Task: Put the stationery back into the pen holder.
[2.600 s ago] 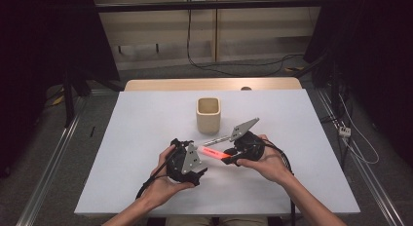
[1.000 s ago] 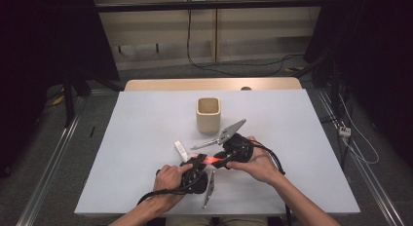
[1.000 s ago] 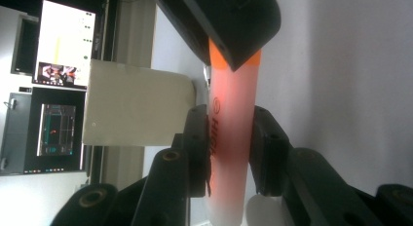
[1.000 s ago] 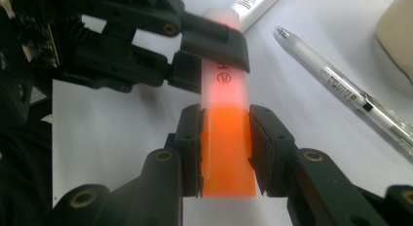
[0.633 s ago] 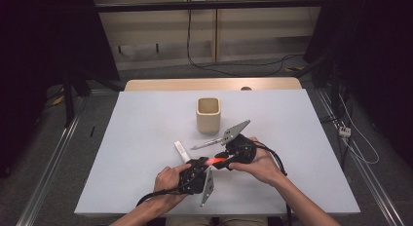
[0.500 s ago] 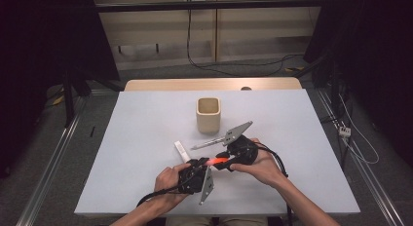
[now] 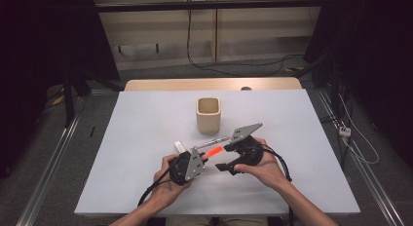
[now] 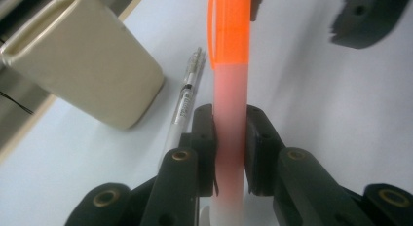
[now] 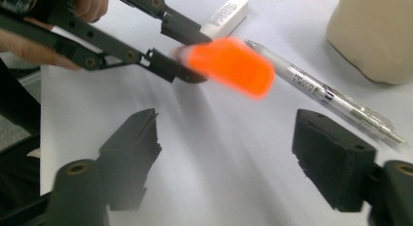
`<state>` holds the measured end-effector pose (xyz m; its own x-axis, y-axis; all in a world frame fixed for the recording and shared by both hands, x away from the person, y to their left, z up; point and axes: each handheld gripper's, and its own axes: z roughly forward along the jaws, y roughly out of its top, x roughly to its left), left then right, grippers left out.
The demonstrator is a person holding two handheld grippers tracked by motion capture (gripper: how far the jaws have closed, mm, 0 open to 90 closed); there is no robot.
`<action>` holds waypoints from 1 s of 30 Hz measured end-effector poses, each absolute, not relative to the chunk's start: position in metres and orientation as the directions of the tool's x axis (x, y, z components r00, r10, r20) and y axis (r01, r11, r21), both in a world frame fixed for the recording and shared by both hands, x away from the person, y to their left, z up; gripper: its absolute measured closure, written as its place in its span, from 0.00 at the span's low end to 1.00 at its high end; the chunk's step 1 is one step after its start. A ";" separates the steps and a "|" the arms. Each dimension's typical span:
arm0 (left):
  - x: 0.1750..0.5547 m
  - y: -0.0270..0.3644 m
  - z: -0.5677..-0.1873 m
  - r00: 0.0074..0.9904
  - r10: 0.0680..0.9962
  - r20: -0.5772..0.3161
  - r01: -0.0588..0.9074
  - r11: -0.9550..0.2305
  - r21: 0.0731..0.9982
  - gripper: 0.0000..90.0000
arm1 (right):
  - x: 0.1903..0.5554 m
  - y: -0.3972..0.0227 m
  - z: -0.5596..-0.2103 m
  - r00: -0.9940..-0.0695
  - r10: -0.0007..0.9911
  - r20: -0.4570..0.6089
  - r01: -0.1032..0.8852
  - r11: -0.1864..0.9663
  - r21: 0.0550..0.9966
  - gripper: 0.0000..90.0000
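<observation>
While left fingers [image 8: 229, 153] pinch highlighter [image 8: 229, 89] | right fingers [image 9: 229, 162] spreading, empty | white table [image 7: 146, 119]

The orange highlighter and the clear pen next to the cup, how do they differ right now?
The orange highlighter is clamped between the pads of the left gripper and held off the table; the clear pen lies loose on the white table, ungripped. The highlighter is thick, pink-bodied with a bright orange cap; the pen is slim and see-through with printed lettering. The highlighter's cap points toward the open right gripper; the pen lies beside the beige cup. Both are long writing tools.
</observation>
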<state>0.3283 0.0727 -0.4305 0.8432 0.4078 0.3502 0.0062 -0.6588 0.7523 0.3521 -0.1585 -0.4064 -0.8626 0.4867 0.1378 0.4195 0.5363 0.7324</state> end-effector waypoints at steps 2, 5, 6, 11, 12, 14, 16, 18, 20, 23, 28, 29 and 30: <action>0.333 0.077 -0.428 0.860 0.439 0.262 0.073 -0.614 0.786 0.86 | 0.350 -0.162 -0.407 -0.847 0.517 0.121 0.427 0.528 0.734 0.20; 0.339 0.083 -0.423 0.866 0.462 0.194 0.122 -0.570 0.812 0.86 | 0.345 -0.169 -0.410 -0.826 0.555 0.097 0.430 0.510 0.745 0.15; 0.341 0.086 -0.422 0.866 0.472 0.163 0.146 -0.551 0.822 0.86 | 0.345 -0.169 -0.410 -0.826 0.555 0.097 0.430 0.510 0.745 0.15; 0.349 0.097 -0.416 0.857 0.509 0.073 0.218 -0.487 0.846 0.86 | 0.341 -0.178 -0.412 -0.780 0.622 0.069 0.445 0.474 0.760 0.12; 0.351 0.099 -0.414 0.857 0.512 0.059 0.228 -0.480 0.847 0.86 | 0.340 -0.180 -0.412 -0.765 0.641 0.057 0.445 0.462 0.767 0.12; 0.354 0.105 -0.410 0.852 0.524 0.023 0.256 -0.454 0.854 0.86 | 0.337 -0.185 -0.411 -0.727 0.686 0.038 0.447 0.430 0.784 0.10; 0.357 0.111 -0.404 0.842 0.539 -0.014 0.284 -0.420 0.862 0.86 | 0.337 -0.187 -0.411 -0.713 0.700 0.037 0.451 0.418 0.788 0.09; 0.359 0.117 -0.399 0.834 0.551 -0.025 0.293 -0.404 0.866 0.86 | 0.336 -0.192 -0.412 -0.694 0.719 0.038 0.457 0.399 0.795 0.08; 0.362 0.119 -0.397 0.829 0.557 -0.044 0.307 -0.388 0.869 0.86 | 0.334 -0.197 -0.413 -0.668 0.743 0.034 0.460 0.377 0.804 0.08; 0.365 0.122 -0.393 0.826 0.562 -0.053 0.313 -0.379 0.871 0.86 | 0.331 -0.205 -0.414 -0.637 0.770 0.019 0.457 0.358 0.814 0.10; 0.370 0.121 -0.386 0.824 0.565 -0.042 0.311 -0.389 0.867 0.86 | 0.323 -0.222 -0.414 -0.590 0.807 0.014 0.465 0.326 0.823 0.11; 0.371 0.120 -0.384 0.825 0.564 -0.038 0.308 -0.392 0.867 0.86 | 0.321 -0.225 -0.414 -0.578 0.816 0.009 0.467 0.321 0.824 0.11; 0.372 0.121 -0.381 0.823 0.566 -0.042 0.308 -0.384 0.871 0.86 | 0.318 -0.228 -0.415 -0.563 0.827 0.002 0.470 0.318 0.824 0.11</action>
<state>0.3716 0.1206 -0.3807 0.8234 0.5660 -0.0416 0.3079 -0.3840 0.8705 0.3184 -0.2275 -0.4152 -0.5626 0.8267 0.0021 0.4699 0.3176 0.8236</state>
